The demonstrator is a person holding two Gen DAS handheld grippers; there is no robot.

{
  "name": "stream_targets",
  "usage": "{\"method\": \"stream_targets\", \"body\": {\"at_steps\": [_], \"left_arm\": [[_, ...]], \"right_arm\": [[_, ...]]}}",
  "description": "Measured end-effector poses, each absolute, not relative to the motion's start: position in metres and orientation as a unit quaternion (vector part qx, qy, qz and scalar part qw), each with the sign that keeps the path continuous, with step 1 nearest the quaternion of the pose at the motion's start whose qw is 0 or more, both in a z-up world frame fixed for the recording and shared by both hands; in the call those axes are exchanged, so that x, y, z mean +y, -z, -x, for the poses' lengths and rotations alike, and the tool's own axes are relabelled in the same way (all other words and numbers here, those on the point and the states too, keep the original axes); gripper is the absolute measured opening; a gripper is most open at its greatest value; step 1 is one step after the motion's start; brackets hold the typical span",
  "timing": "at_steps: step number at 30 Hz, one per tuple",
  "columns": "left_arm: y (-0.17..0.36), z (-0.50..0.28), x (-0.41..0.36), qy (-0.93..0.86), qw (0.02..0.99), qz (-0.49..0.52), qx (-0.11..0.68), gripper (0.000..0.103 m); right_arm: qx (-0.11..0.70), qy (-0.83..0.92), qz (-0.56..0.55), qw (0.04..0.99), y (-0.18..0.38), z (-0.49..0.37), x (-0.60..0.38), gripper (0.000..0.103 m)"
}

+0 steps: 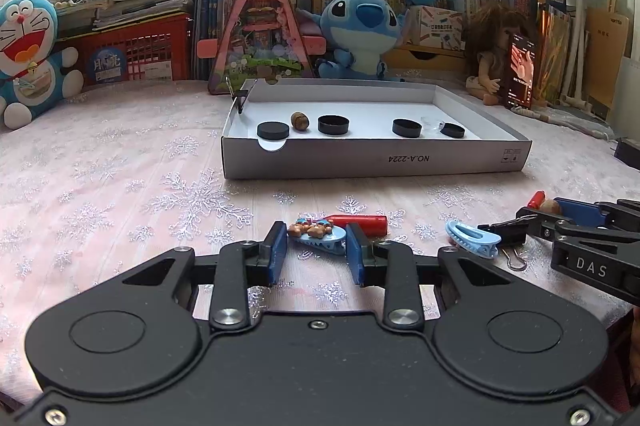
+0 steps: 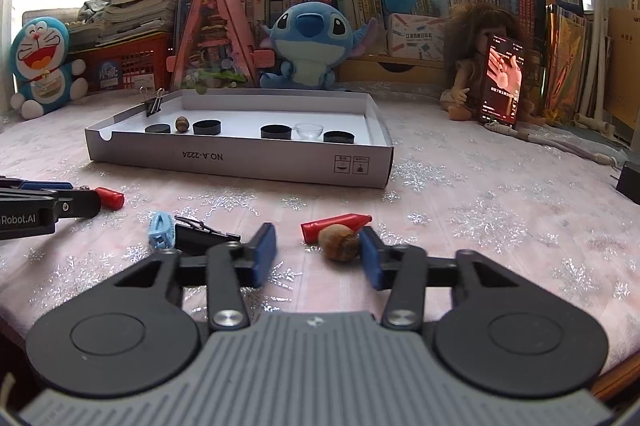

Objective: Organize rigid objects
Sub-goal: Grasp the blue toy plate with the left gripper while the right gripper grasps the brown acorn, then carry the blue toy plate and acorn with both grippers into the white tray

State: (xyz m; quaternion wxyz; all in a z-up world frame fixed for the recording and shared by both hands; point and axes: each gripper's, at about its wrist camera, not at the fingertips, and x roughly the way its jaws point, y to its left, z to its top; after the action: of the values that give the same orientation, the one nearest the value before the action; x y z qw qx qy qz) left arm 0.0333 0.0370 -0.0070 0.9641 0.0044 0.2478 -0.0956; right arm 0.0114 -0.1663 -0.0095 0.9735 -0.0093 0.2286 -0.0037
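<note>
Now, left gripper (image 1: 316,253): spread apart, blue pads on either side of the bear hair clip (image 1: 318,234), gaps showing on both sides, nothing grasped.
Bear hair clip: on the snowflake tablecloth (image 1: 120,185), with a red cylinder (image 1: 360,223) just beyond it.
Right gripper (image 2: 318,254): released, held low over the cloth; whether its right pad touches the walnut (image 2: 339,242) I cannot tell.
Walnut: just near of a red crayon-shaped piece (image 2: 340,222).
Between the grippers: light blue claw clip (image 2: 161,229) touching a black binder clip (image 2: 204,237).
Far centre: shallow white box (image 2: 240,161) holding black round caps, a second nut (image 2: 182,123) and a small clear dish (image 2: 309,130); another binder clip (image 2: 153,105) on its left wall.
</note>
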Motion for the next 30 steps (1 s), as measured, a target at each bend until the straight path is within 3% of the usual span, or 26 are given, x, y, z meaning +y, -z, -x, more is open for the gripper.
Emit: {"method": "stream_targets", "body": {"at_steps": [5,30], "left_arm": [[0.007,-0.032,0.037,0.097,0.963,-0.003,0.25,0.03],[-0.01,-0.025,0.033,0.106,0.964,0.009,0.243,0.03]], "right_arm": [[0.229,0.008,0.003,0.973,0.008,-0.011,-0.168,0.026],[0.215,0.006,-0.032,0.976,-0.009,-0.011,-0.174,0.026]]}}
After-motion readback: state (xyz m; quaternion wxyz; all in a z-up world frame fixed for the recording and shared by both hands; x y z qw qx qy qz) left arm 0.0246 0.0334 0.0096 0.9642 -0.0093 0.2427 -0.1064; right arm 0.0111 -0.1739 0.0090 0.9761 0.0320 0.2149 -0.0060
